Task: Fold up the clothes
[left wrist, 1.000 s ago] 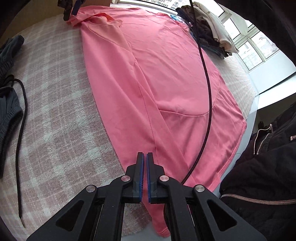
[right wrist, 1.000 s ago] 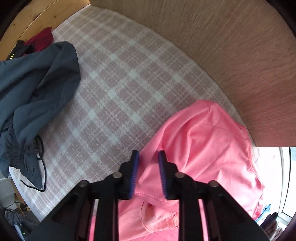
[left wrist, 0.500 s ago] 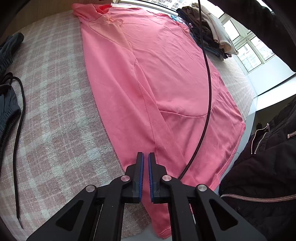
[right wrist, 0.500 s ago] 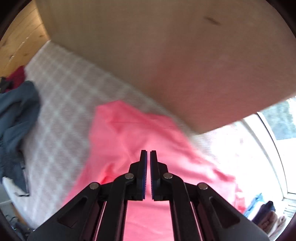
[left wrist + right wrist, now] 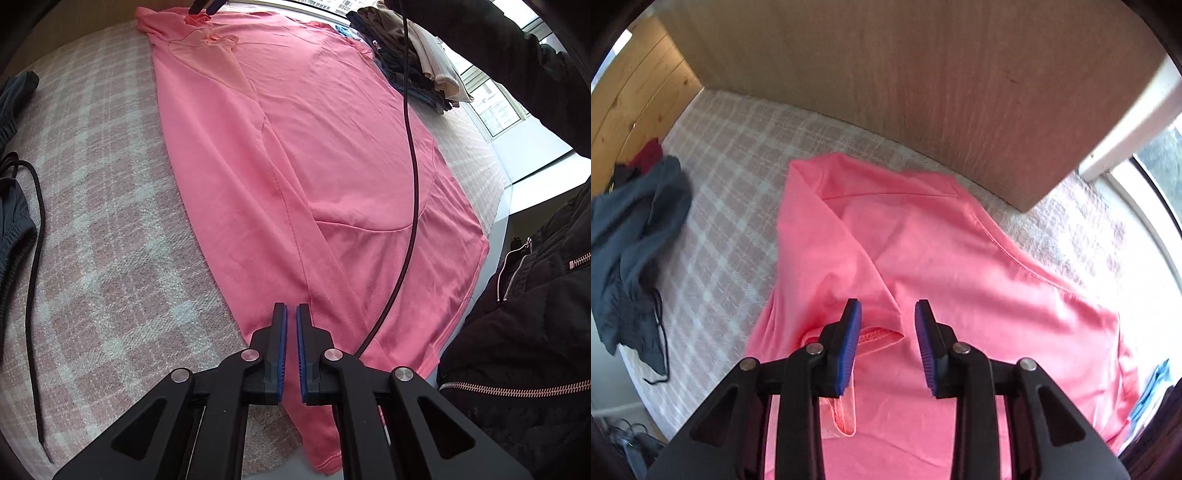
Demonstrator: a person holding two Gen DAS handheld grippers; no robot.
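**Pink T-shirt spread lengthwise on a plaid bed, one gripper at each end**

The surface is a bed covered in a pink-and-white plaid blanket (image 5: 110, 229). A wood-grain headboard panel (image 5: 923, 92) rises at its far end, knotty pine boards (image 5: 635, 96) line the side wall, and bright windows (image 5: 495, 110) run along the other side.

One pink T-shirt (image 5: 295, 155) lies flat on the blanket. Its long axis runs from the hem at the near bed edge, by the left gripper (image 5: 291, 314), up to the shoulder end just short of the headboard, where the right gripper (image 5: 887, 308) hovers. One side of the shirt is folded inward along its length, and the sleeve (image 5: 849, 266) is turned back over the chest, its stitched cuff showing between the right fingers.

The left gripper's blue pads sit nearly together with a narrow slit between them, over the hem, clamping nothing that can be seen. The right gripper's pads stand well apart above the sleeve cuff.

One black cable (image 5: 410, 147) hangs across the shirt. One dark grey garment (image 5: 631, 236) with a black drawstring (image 5: 37, 258) lies crumpled off to the side, well apart from the shirt. One stack of folded clothes (image 5: 413, 55) sits by the windows. A person's black zippered jacket (image 5: 528, 332) fills the near right.
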